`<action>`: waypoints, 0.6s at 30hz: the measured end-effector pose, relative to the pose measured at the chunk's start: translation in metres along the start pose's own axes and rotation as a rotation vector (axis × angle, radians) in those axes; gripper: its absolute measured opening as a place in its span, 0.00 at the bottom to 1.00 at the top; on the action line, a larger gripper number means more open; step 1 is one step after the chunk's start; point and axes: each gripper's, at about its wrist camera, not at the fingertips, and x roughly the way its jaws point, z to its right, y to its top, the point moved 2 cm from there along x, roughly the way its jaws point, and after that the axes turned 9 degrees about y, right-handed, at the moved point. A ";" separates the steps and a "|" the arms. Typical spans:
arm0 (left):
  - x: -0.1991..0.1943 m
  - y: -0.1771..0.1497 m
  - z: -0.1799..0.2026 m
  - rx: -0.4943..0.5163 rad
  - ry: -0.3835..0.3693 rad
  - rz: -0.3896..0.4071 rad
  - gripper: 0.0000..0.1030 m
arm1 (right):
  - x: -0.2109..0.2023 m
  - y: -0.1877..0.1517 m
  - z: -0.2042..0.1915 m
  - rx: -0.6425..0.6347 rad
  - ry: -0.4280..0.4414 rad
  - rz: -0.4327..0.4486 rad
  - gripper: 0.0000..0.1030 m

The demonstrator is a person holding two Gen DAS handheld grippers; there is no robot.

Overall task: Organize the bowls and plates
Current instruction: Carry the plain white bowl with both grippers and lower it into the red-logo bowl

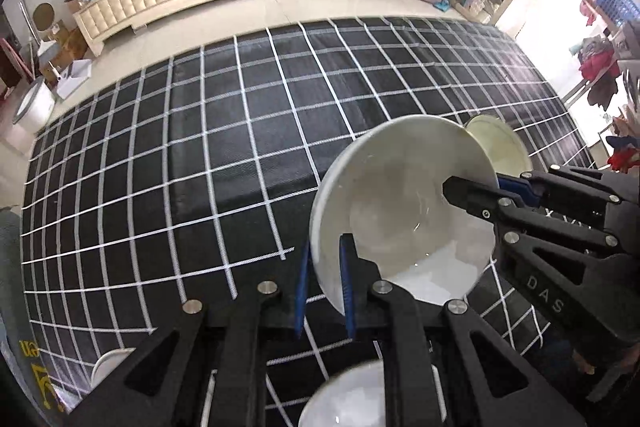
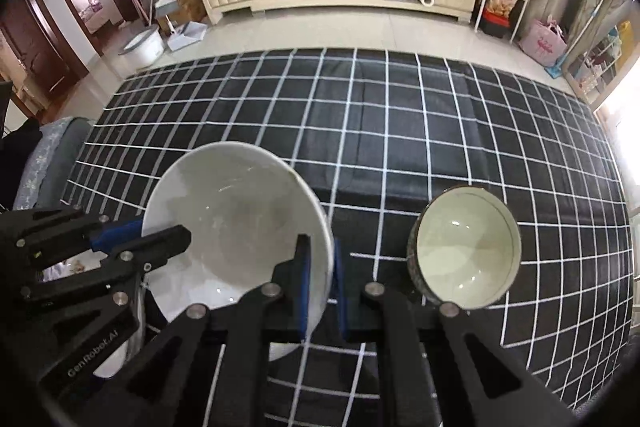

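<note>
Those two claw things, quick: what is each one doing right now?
Left gripper: jaws closed on the rim of the big white bowl.
Right gripper: jaws closed on the opposite rim of the same bowl.

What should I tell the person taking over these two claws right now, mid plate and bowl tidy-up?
Left claw: shut on the near-left rim of the large white bowl.
Right claw: shut on the opposite rim of the same bowl, so both hold it, tilted, above the checked cloth.
Small dark-rimmed bowl: on the cloth to the right, untouched.
More white dishes lie below the left claw; another white piece at the cloth's near-left edge.
Done: large bowl gripped.
Left: set it down, probably stacked with the other dishes, then the small bowl.
</note>
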 end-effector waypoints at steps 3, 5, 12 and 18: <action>-0.020 -0.005 -0.003 -0.008 0.007 0.027 0.12 | -0.016 -0.003 -0.009 0.009 0.027 0.020 0.14; -0.032 -0.010 -0.005 -0.014 0.013 0.043 0.12 | -0.023 -0.006 -0.014 0.005 0.032 0.029 0.14; -0.065 -0.034 -0.011 -0.032 0.020 0.084 0.12 | -0.038 -0.023 -0.029 0.004 0.046 0.044 0.14; -0.074 -0.054 -0.011 -0.042 0.041 0.097 0.12 | -0.038 -0.045 -0.037 0.029 0.064 0.026 0.14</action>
